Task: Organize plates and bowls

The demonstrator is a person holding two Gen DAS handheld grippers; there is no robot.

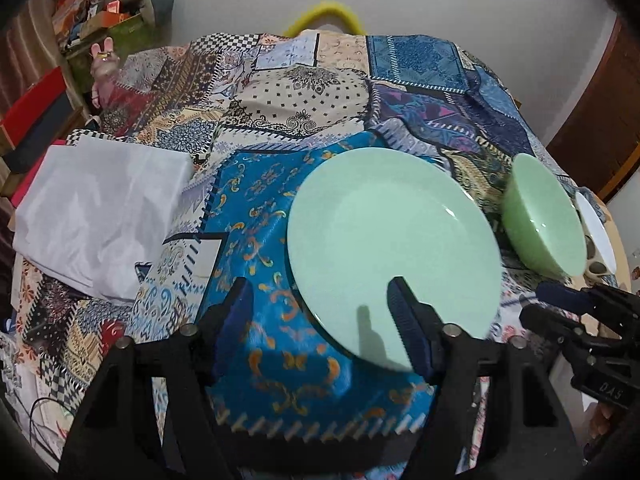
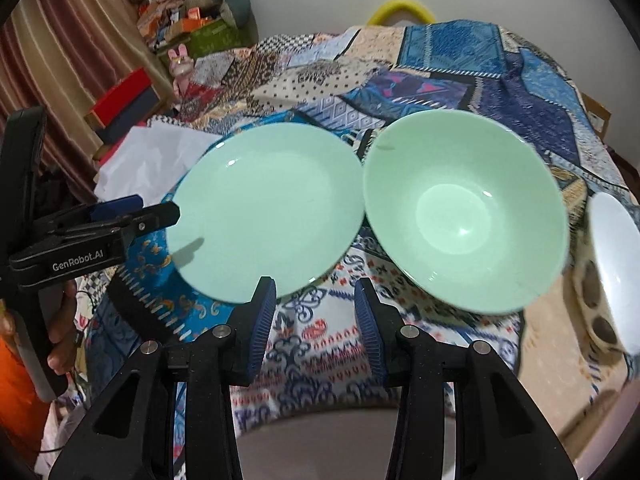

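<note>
A pale green plate lies on the patchwork cloth; it also shows in the right wrist view. A green bowl stands right of it, upright. My left gripper is open at the plate's near left edge, its right finger over the plate and its left finger over the cloth. My right gripper is open and empty, above the cloth in front of the gap between plate and bowl. A white bowl sits at the far right.
A white cloth or paper sheet lies at the table's left. Boxes and clutter stand by the wall at back left. A yellow curved object rises behind the table. The left gripper appears in the right wrist view.
</note>
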